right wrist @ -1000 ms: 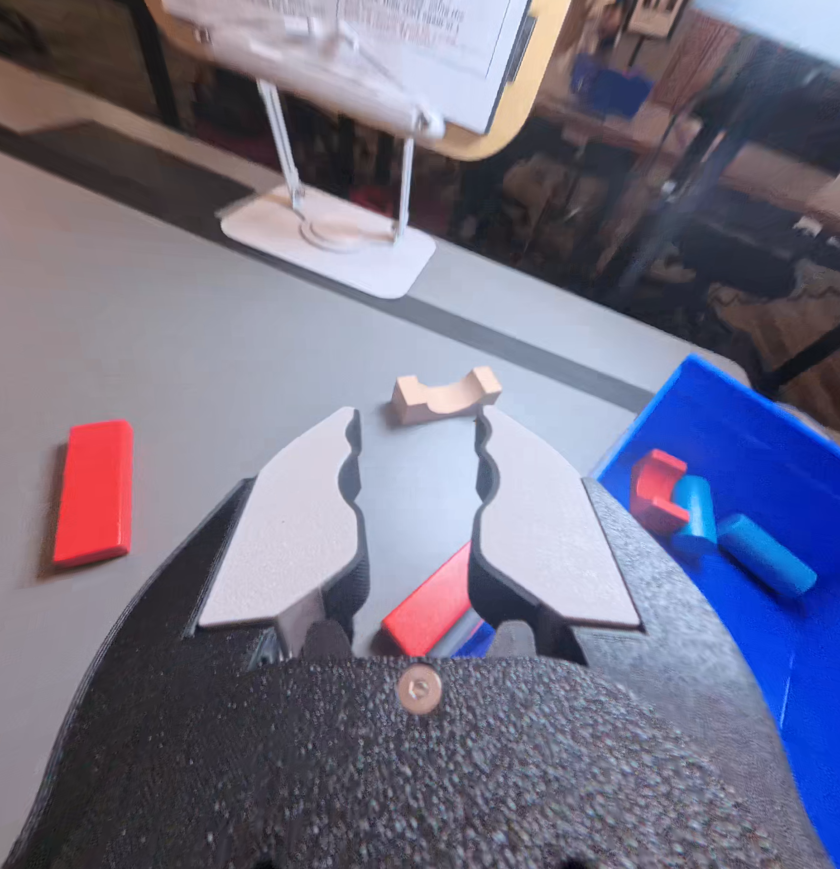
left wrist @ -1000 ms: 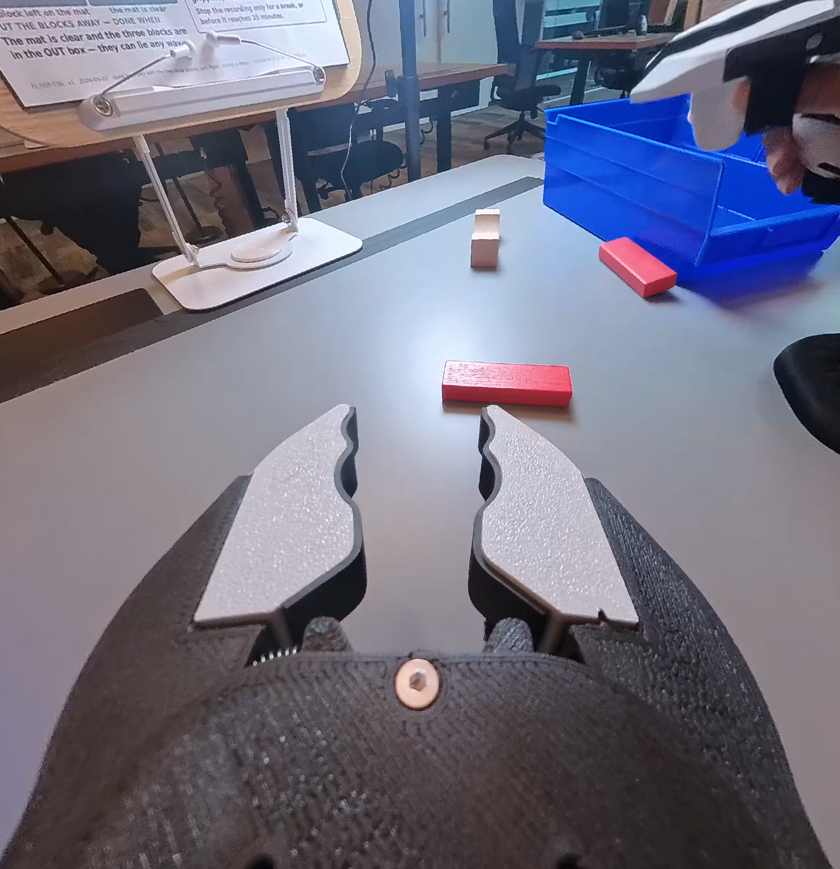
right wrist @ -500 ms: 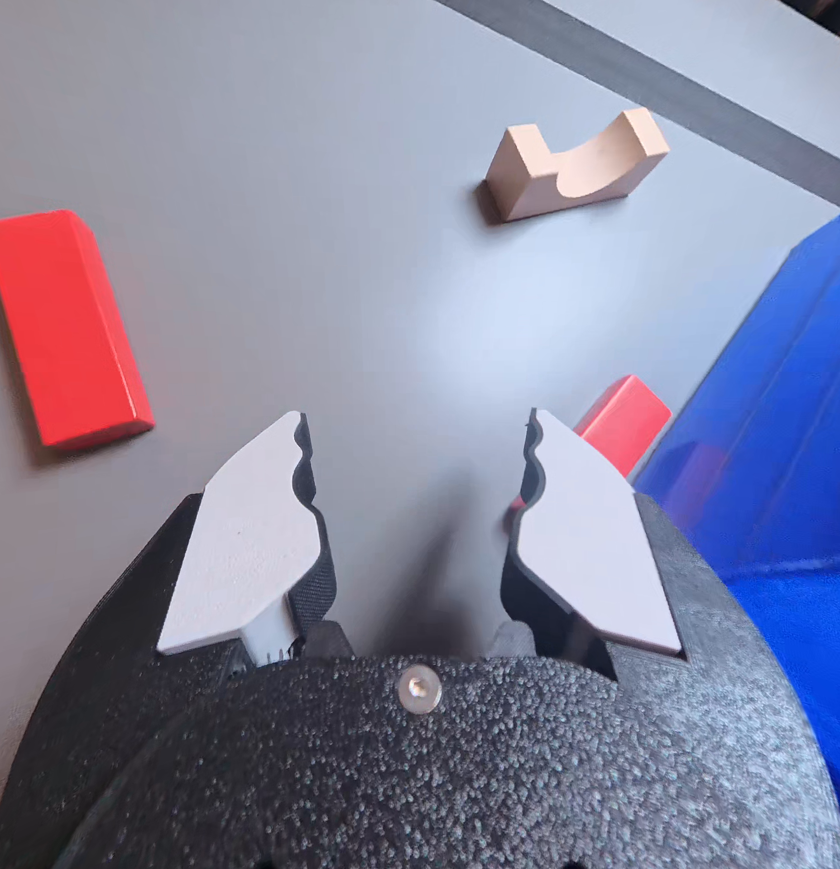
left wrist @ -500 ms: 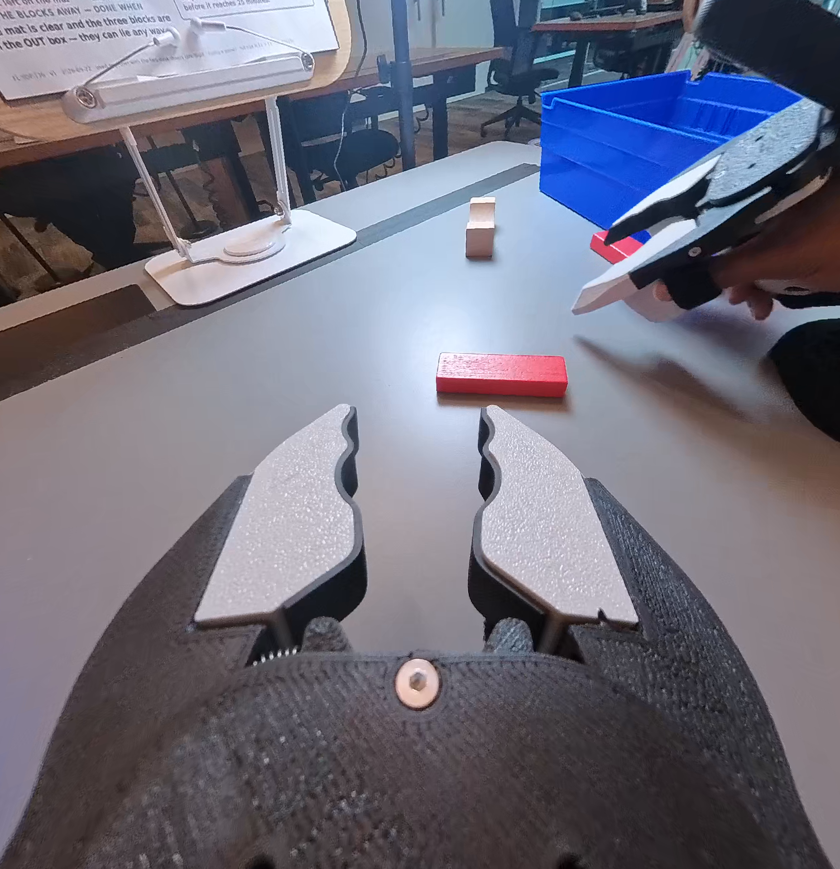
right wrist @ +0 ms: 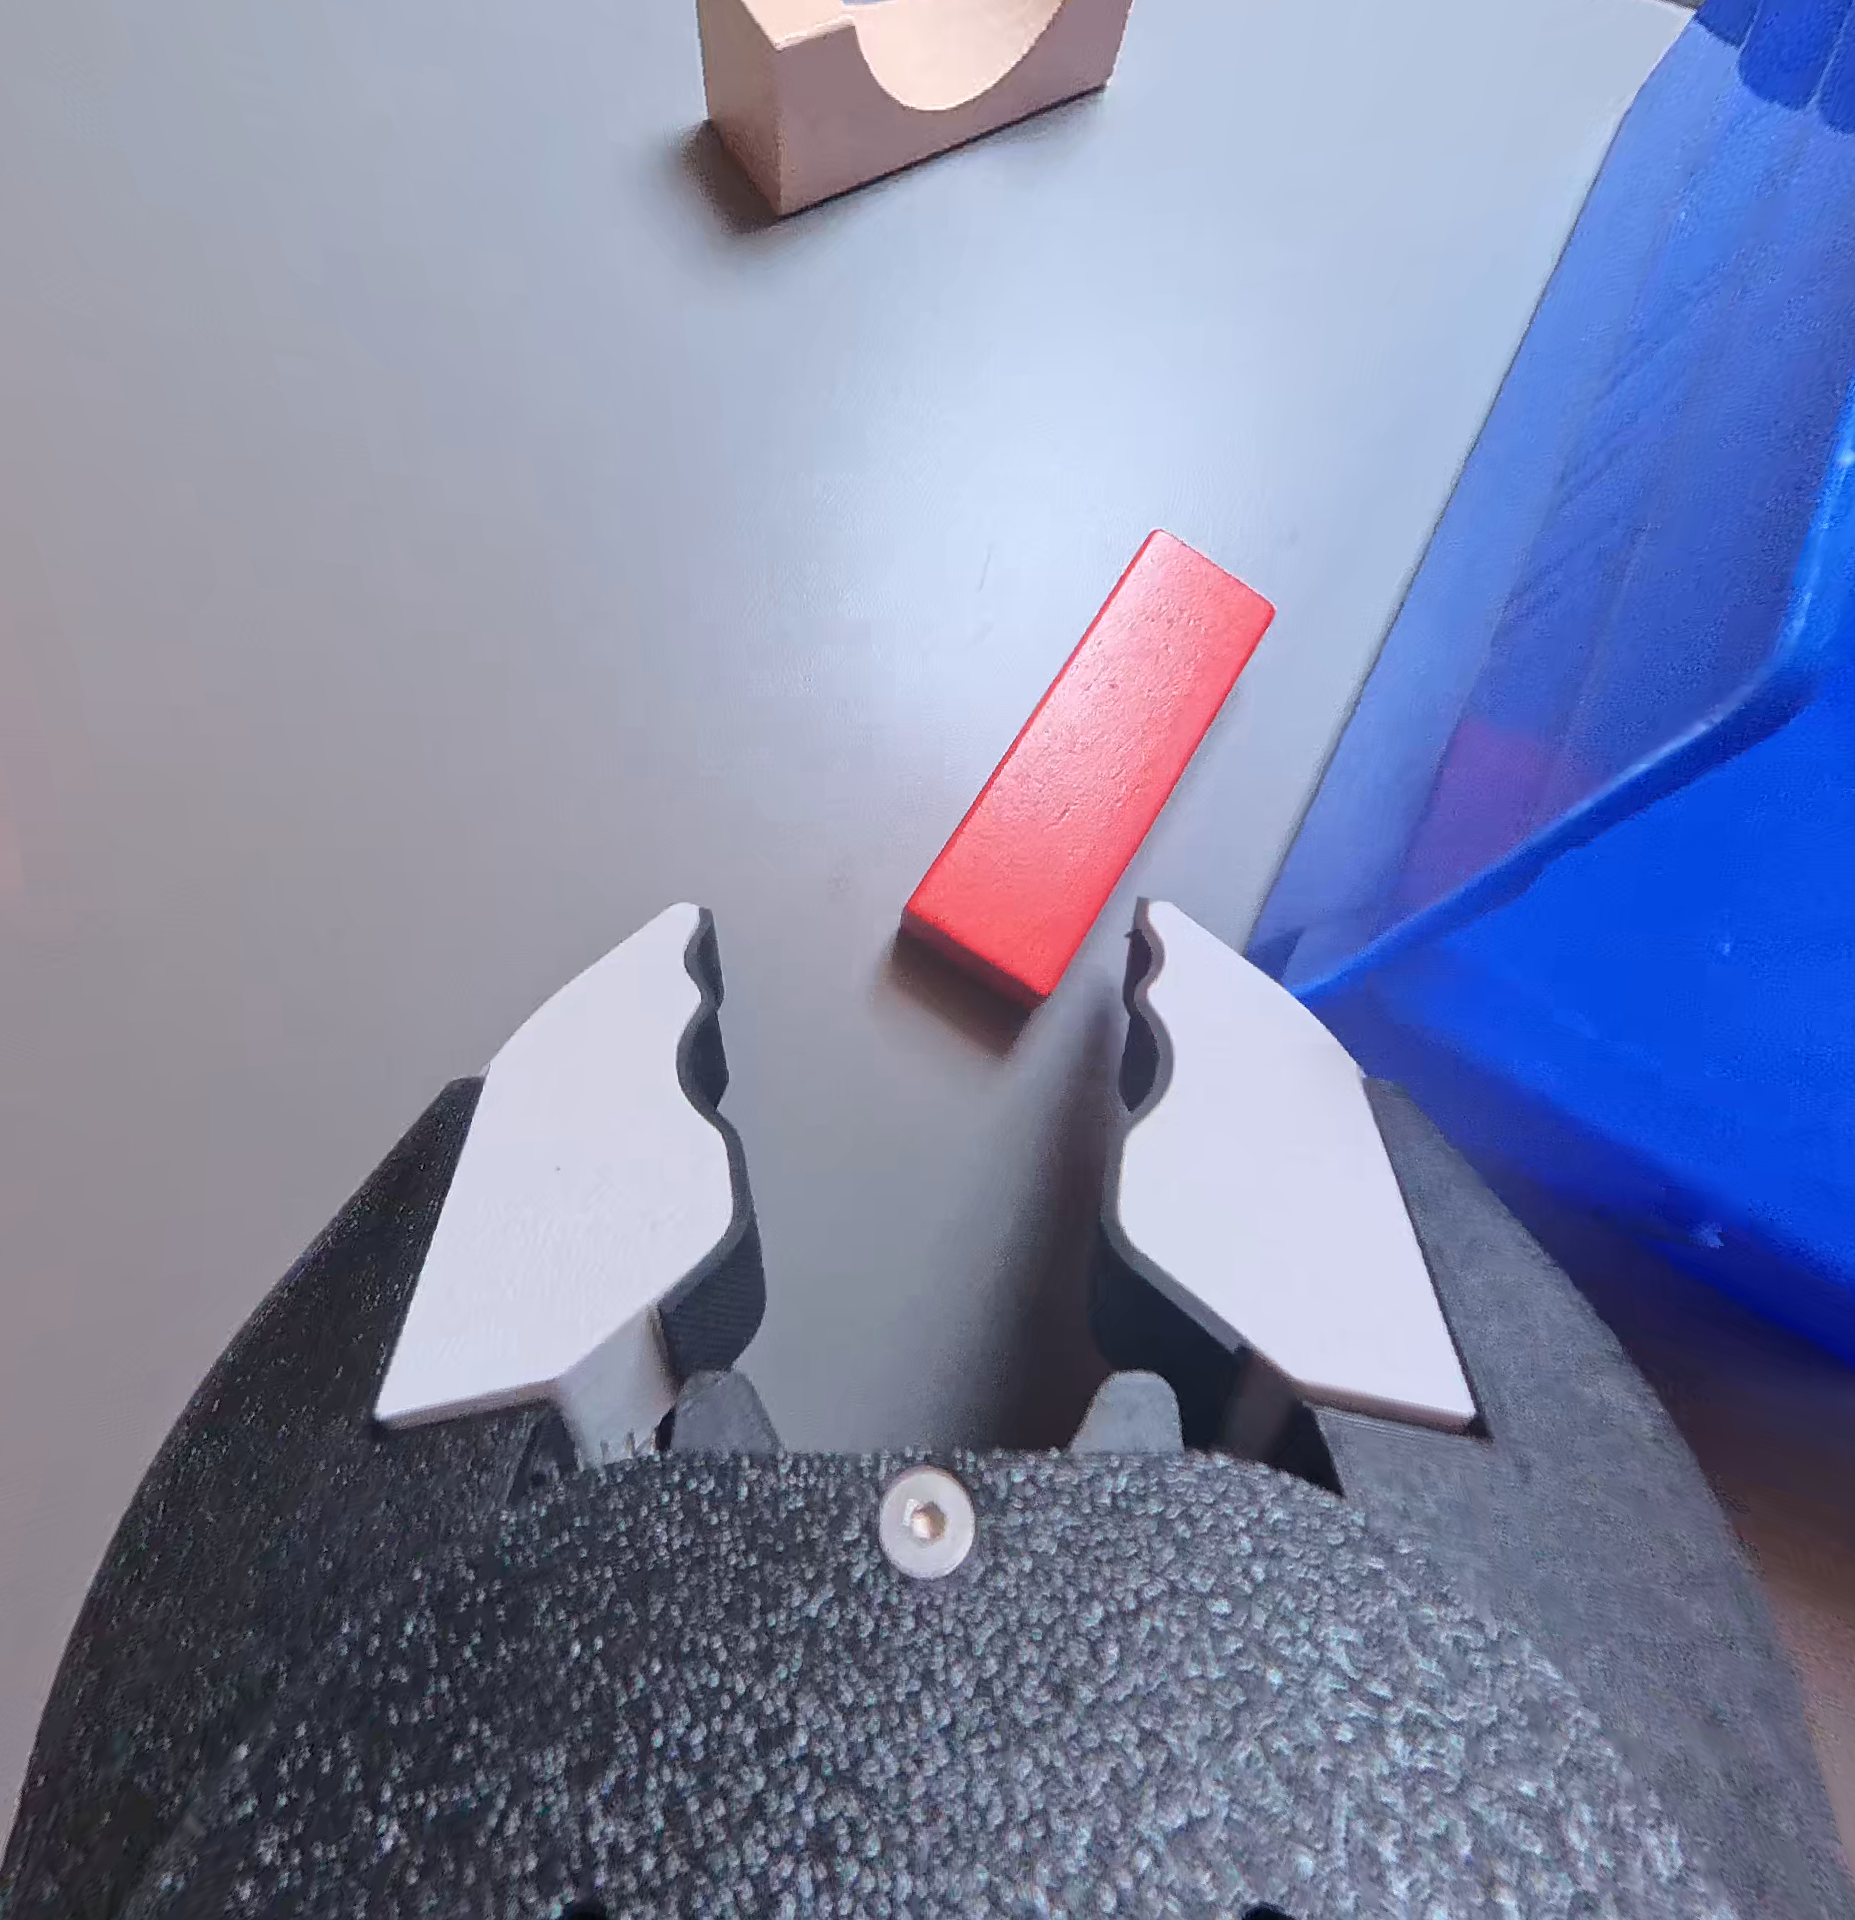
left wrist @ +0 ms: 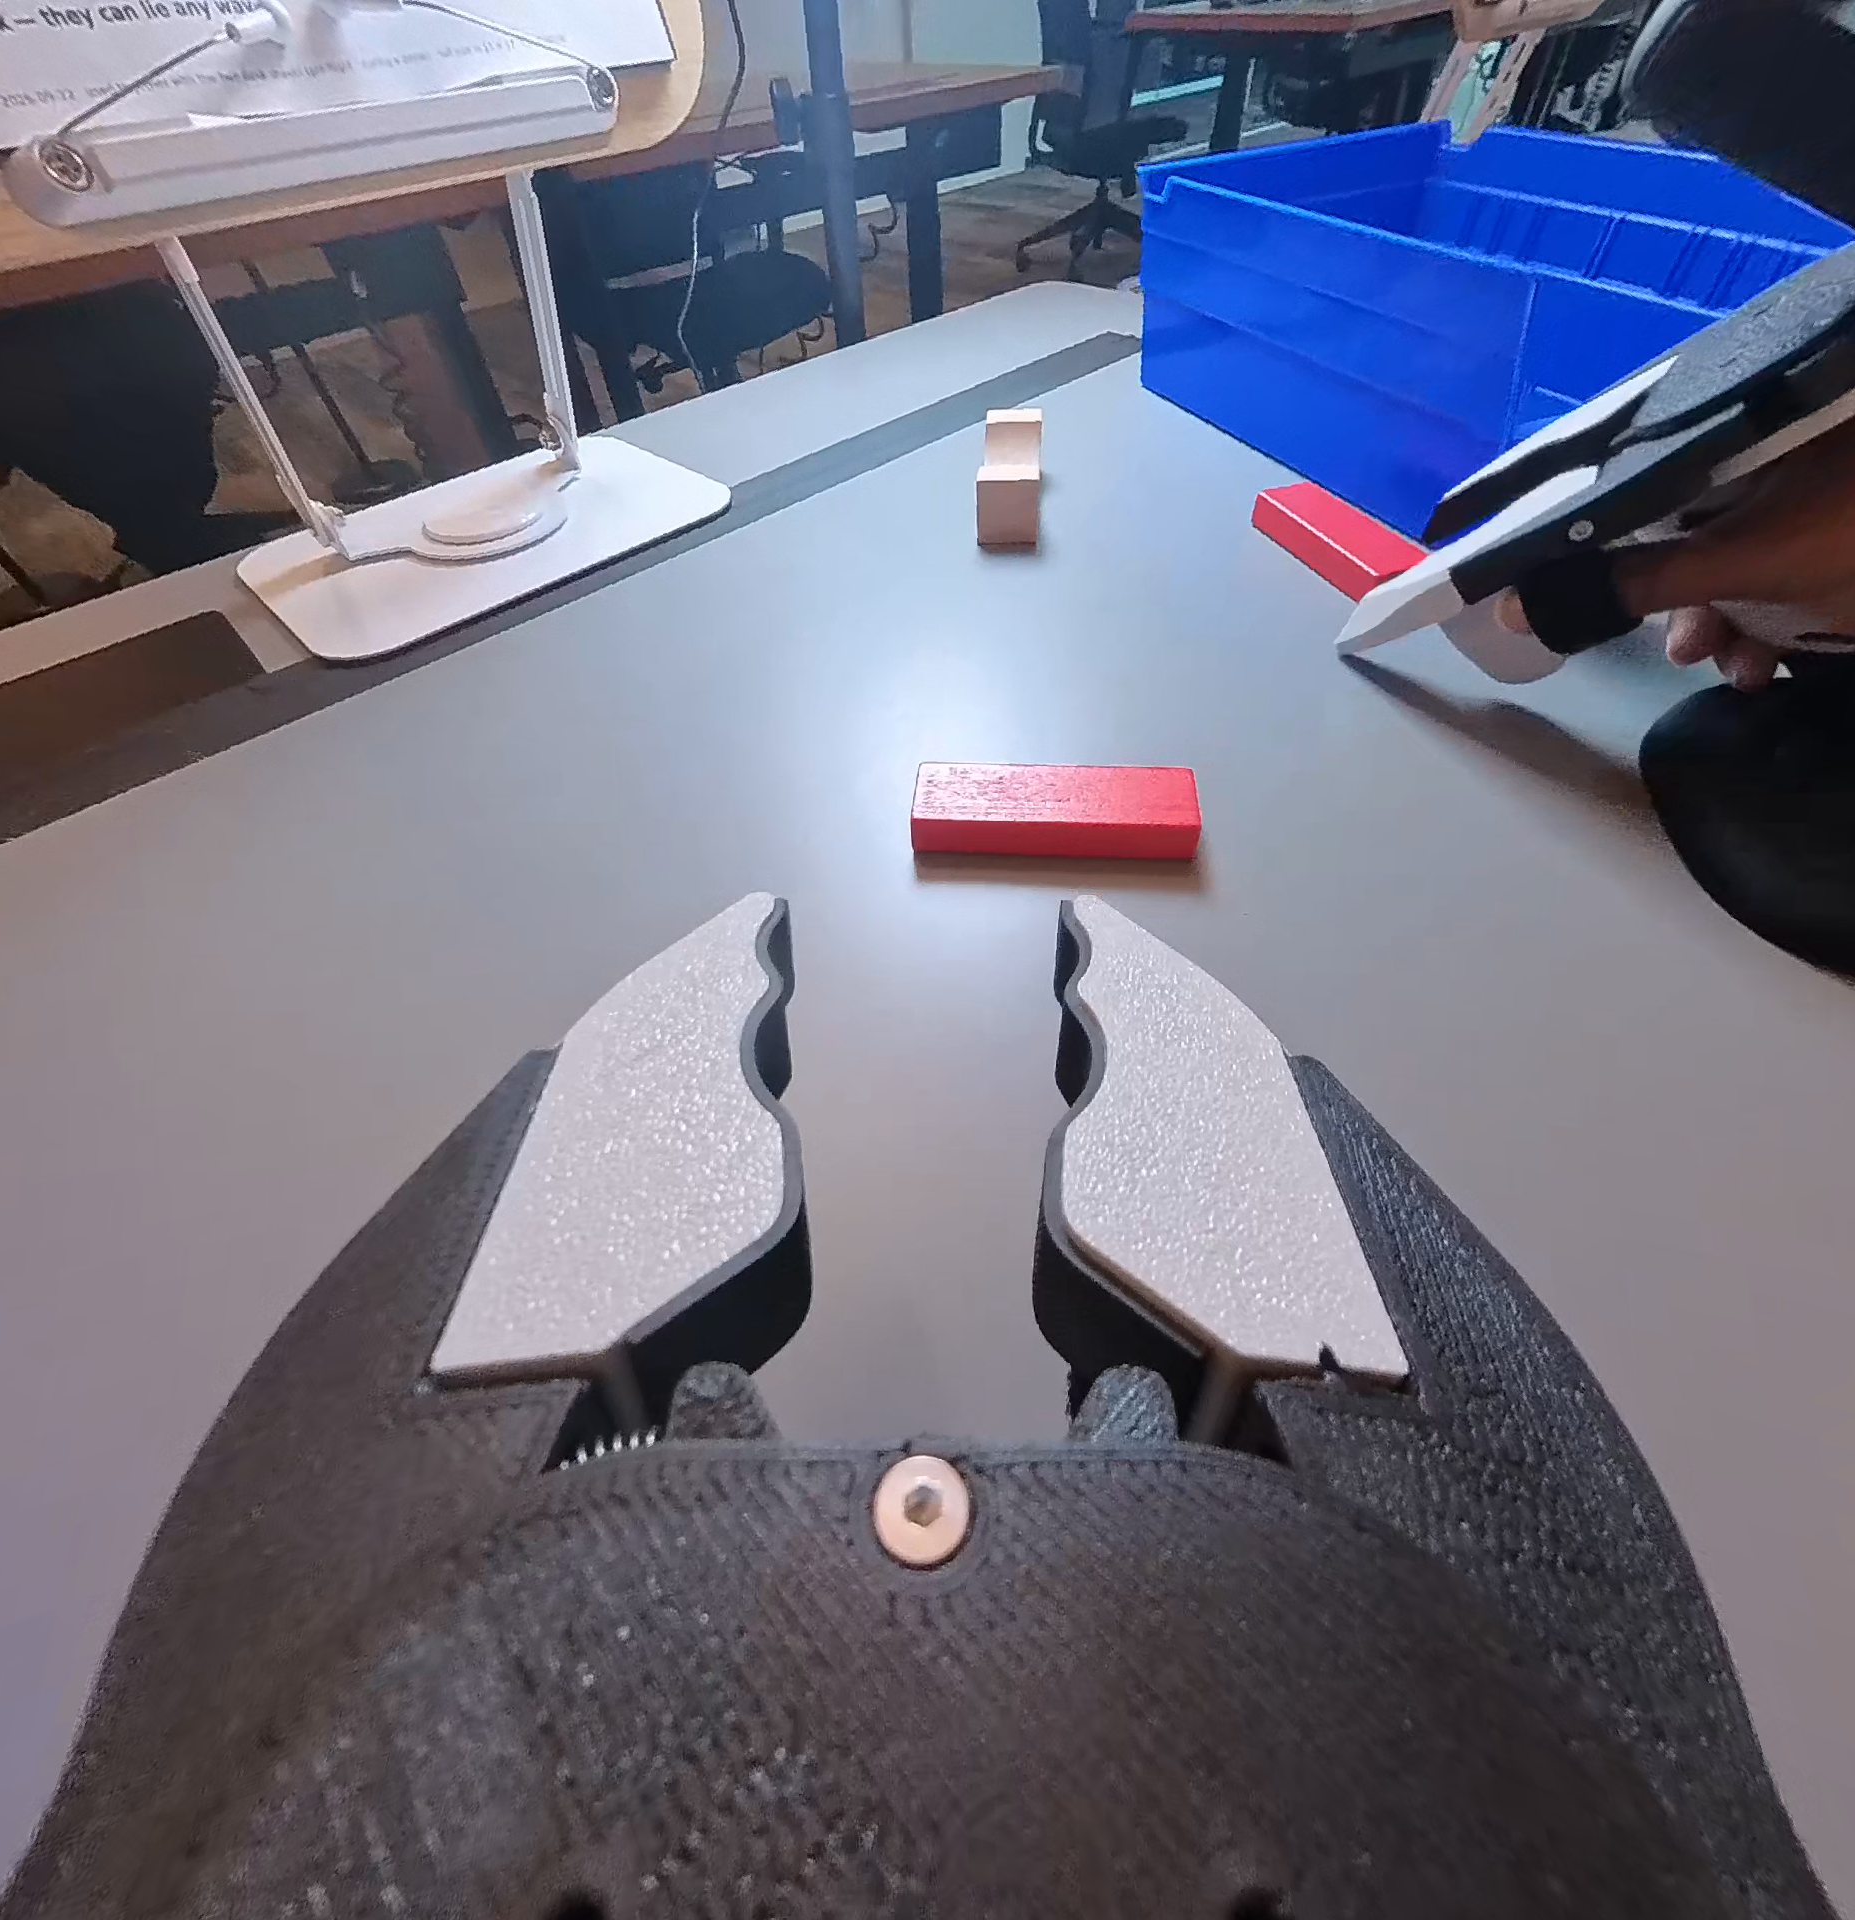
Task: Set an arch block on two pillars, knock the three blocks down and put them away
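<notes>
Beside blue bin (right wrist: pixel 1629 727), contents unseen, red block (right wrist: pixel 1089 769) flat, both grippers' jaws spread.

The grey worktop (left wrist: pixel 487 935) carries a dark strip (left wrist: pixel 902 426) along its far side. Just before that strip stands a white document stand (left wrist: pixel 466 540). Beyond the stand are wooden desks (left wrist: pixel 902 88), black office chairs (left wrist: pixel 1099 135) and a dark pole (left wrist: pixel 835 166) on a brownish floor. Soft light glints off the worktop.
</notes>
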`<state>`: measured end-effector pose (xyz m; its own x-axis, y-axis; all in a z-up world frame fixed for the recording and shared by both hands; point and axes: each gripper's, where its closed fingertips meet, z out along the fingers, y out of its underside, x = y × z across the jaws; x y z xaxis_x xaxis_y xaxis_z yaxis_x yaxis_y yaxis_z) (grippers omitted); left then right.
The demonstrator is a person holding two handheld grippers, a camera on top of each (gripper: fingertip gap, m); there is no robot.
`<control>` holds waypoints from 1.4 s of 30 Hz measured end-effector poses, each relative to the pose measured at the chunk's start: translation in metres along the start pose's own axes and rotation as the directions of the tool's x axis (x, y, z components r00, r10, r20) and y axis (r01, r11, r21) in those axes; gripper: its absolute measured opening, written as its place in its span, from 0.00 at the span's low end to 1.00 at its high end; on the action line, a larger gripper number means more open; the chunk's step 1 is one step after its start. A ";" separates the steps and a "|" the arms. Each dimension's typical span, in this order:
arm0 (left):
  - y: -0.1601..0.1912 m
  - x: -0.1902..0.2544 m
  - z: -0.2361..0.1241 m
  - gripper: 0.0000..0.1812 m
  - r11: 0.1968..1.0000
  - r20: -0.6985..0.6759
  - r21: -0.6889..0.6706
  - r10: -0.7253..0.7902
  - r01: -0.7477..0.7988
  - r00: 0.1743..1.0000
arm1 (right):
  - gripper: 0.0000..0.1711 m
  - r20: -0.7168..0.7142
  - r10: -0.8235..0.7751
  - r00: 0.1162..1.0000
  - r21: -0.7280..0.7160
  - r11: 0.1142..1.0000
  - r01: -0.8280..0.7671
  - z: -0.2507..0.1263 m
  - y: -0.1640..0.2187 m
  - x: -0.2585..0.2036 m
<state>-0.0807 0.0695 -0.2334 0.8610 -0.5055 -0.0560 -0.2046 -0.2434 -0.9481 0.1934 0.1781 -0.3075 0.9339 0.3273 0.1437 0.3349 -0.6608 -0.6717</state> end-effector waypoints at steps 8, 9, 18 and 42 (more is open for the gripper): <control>0.005 0.004 0.003 0.27 0.999 -0.011 -0.028 0.027 -0.027 1.000 | 0.23 0.069 -0.018 0.997 0.035 0.999 0.016 0.009 -0.011 0.002; 0.005 0.004 0.003 0.27 0.999 -0.012 -0.027 0.031 -0.031 0.999 | 0.22 0.122 -0.068 0.990 0.087 0.995 0.058 0.003 -0.015 -0.010; 0.007 0.006 0.004 0.26 0.998 -0.014 -0.037 0.045 -0.046 0.999 | 0.19 0.122 -0.032 0.992 0.706 0.706 -0.064 -0.115 -0.098 0.017; 0.016 0.009 0.009 0.25 0.995 -0.027 -0.081 0.056 -0.058 0.998 | 0.37 0.028 0.200 0.979 0.301 0.933 -0.199 -0.024 -0.079 0.130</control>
<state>-0.0722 0.0689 -0.2524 0.8353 -0.5406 -0.1004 -0.2910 -0.2796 -0.9149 0.2910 0.2562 -0.2184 0.9781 0.2075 -0.0135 0.0894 -0.4785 -0.8735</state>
